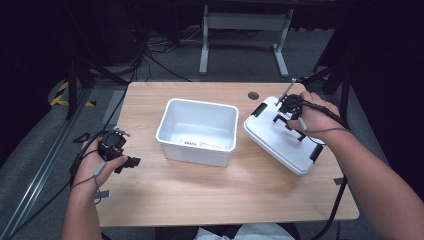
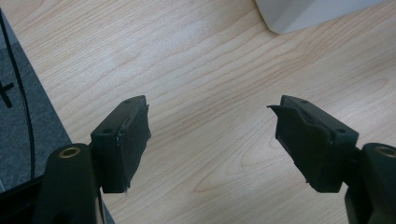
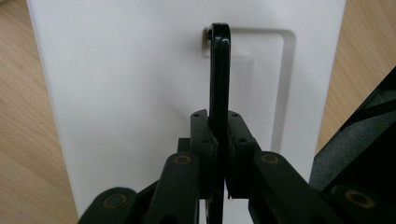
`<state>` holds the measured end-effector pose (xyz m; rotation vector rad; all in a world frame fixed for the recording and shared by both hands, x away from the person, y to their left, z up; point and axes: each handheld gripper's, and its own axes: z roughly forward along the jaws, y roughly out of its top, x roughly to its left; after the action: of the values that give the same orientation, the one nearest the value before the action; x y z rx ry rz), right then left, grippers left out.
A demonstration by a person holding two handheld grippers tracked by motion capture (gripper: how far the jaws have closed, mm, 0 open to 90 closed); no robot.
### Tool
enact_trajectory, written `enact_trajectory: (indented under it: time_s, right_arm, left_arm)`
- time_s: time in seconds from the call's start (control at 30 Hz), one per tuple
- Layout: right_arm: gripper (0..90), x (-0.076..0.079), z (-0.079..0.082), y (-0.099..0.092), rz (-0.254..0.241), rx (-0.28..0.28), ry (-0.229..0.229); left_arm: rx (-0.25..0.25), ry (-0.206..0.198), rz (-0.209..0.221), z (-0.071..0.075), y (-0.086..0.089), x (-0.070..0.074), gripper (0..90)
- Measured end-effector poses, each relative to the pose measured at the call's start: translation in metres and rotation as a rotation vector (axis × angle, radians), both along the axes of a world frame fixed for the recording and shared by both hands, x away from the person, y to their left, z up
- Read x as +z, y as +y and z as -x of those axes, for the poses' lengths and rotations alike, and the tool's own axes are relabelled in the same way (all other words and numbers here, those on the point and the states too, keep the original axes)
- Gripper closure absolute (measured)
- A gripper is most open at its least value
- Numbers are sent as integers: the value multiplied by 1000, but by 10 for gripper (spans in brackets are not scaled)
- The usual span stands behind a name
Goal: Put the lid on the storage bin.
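Observation:
A white lid (image 1: 282,140) with black clips and a black carry handle (image 3: 219,70) hangs tilted over the table's right side. My right gripper (image 1: 288,119) is shut on that handle, the pads (image 3: 201,140) squeezing it from both sides, and the lid (image 3: 121,93) lies below the jaws in the right gripper view. A white open box (image 1: 197,131) stands mid-table with a label lying inside. My left gripper (image 1: 131,161) rests at the table's left edge, open, with bare wood between its fingers (image 2: 126,140); a corner of the box (image 2: 299,14) shows far ahead.
The wooden table (image 1: 220,195) has a round cable hole (image 1: 253,95) at the back right. Cables trail from both grippers. A dark floor with a table frame lies behind, and the left table edge drops to grey floor (image 2: 18,116).

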<state>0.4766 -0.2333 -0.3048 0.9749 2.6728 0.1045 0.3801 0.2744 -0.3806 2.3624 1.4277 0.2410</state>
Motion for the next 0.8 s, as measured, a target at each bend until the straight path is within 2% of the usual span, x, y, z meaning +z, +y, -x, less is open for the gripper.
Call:
enact_trajectory:
  time_s: [0.13, 0.27, 0.3, 0.37, 0.4, 0.57, 0.67, 0.8]
  right_arm:
    - [847, 17, 1, 7, 0, 23, -13]
    - [847, 27, 0, 11, 10, 36, -24]
    - [846, 35, 0, 15, 13, 42, -33]
    - [847, 39, 1, 17, 14, 46, -38]
    - [847, 46, 1, 20, 14, 54, -49]
    - [847, 56, 1, 26, 12, 69, -65]
    - [847, 61, 2, 35, 16, 88, -77]
    - [847, 69, 3, 52, 18, 128, -84]
  left_arm:
    - [-2, -3, -4, 0, 1, 0, 267]
    - [-1, -1, -4, -1, 0, 0, 267]
    - [-4, 4, 0, -1, -1, -1, 267]
    - [-5, 4, 0, -1, -1, -1, 267]
    - [-5, 5, -4, -1, -1, -1, 267]
    - [-4, 13, -3, -1, -2, -1, 268]
    - [-8, 34, -10, -1, -2, -1, 280]
    - [-3, 41, -10, -1, -4, -1, 293]
